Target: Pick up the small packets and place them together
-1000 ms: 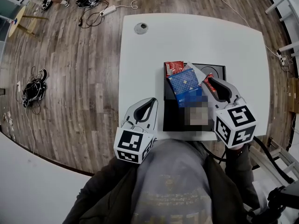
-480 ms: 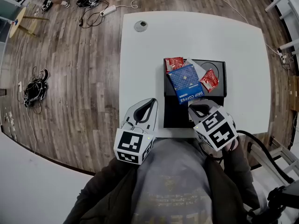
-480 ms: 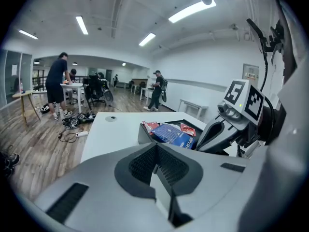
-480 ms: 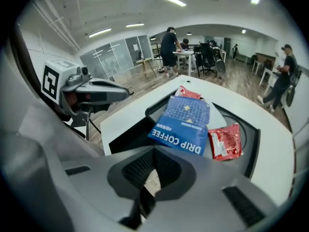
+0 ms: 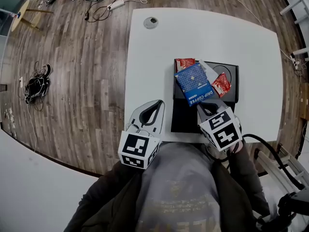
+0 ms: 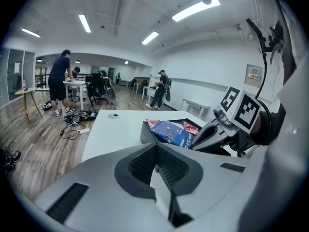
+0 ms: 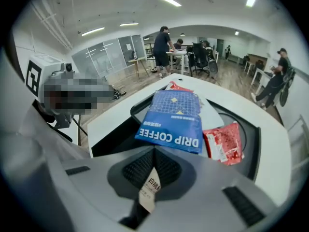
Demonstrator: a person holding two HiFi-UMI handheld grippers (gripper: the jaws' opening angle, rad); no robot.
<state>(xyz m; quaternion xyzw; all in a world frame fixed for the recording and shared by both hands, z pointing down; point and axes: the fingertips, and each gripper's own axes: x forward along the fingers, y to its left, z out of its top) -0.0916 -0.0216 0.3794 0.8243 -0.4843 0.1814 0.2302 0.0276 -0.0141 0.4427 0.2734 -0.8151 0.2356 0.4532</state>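
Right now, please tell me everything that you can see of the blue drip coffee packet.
The blue packet is flat and nearly square, glossy like foil, with a fine grid pattern, small gold diamonds and the white print DRIP COFFEE along its near edge. It lies turned at an angle on the black tray, on top of a white packet and over part of a red packet at its far corner. A second red packet lies close at its right.

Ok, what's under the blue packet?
A white packet sticks out from under the blue packet on its right, and a red packet pokes out at its far edge, all on the black tray. Anything else beneath is covered.
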